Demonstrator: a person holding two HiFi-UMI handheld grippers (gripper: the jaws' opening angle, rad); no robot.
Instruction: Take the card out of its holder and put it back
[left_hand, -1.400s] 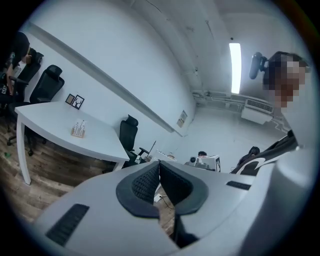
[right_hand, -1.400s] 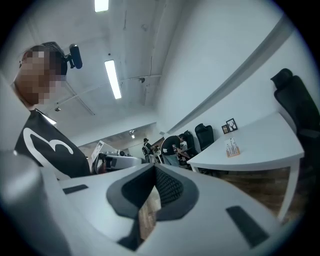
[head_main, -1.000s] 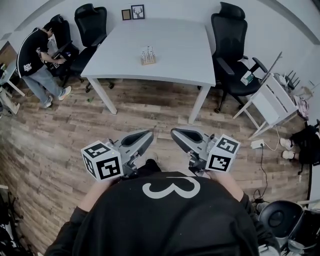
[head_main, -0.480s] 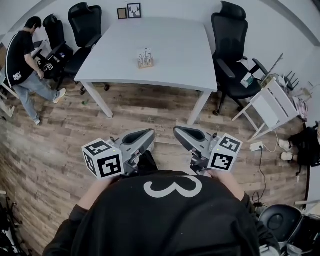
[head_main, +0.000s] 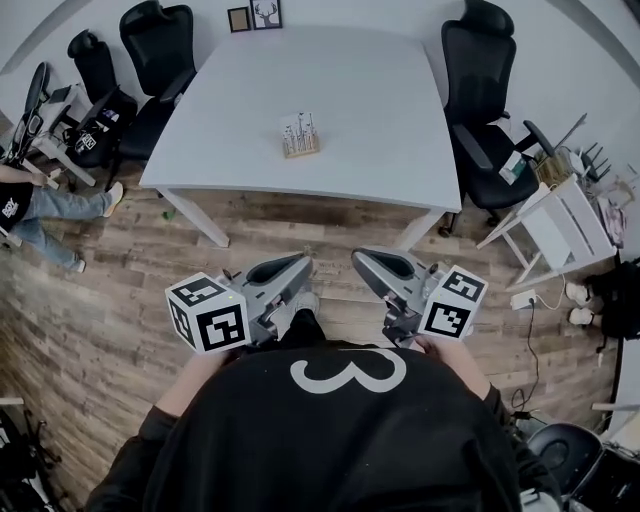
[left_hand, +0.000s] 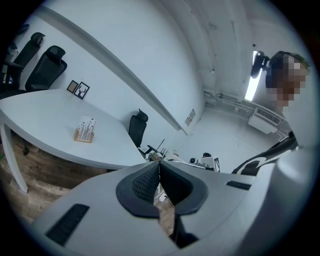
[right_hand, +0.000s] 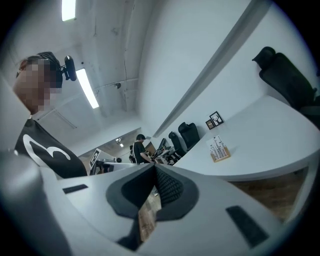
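A small wooden card holder (head_main: 299, 136) with white cards standing in it sits near the middle of the white table (head_main: 380, 120). The holder also shows far off in the left gripper view (left_hand: 85, 130) and the right gripper view (right_hand: 218, 149). My left gripper (head_main: 297, 266) and right gripper (head_main: 360, 264) are held close to my chest, over the wooden floor, well short of the table. Both are shut with nothing between the pads, as the left gripper (left_hand: 159, 165) and the right gripper (right_hand: 154, 168) show in their own views.
Black office chairs stand at the table's far left (head_main: 155, 45) and right (head_main: 490, 90). Two small picture frames (head_main: 252, 15) stand at the table's back edge. A white side shelf (head_main: 560, 225) is on the right. A person's legs (head_main: 45, 210) show at the left edge.
The view has moved closer to the table, which now looms larger. The person at the left has walked further left, nearly out of view. Both grippers have stayed shut at my chest.
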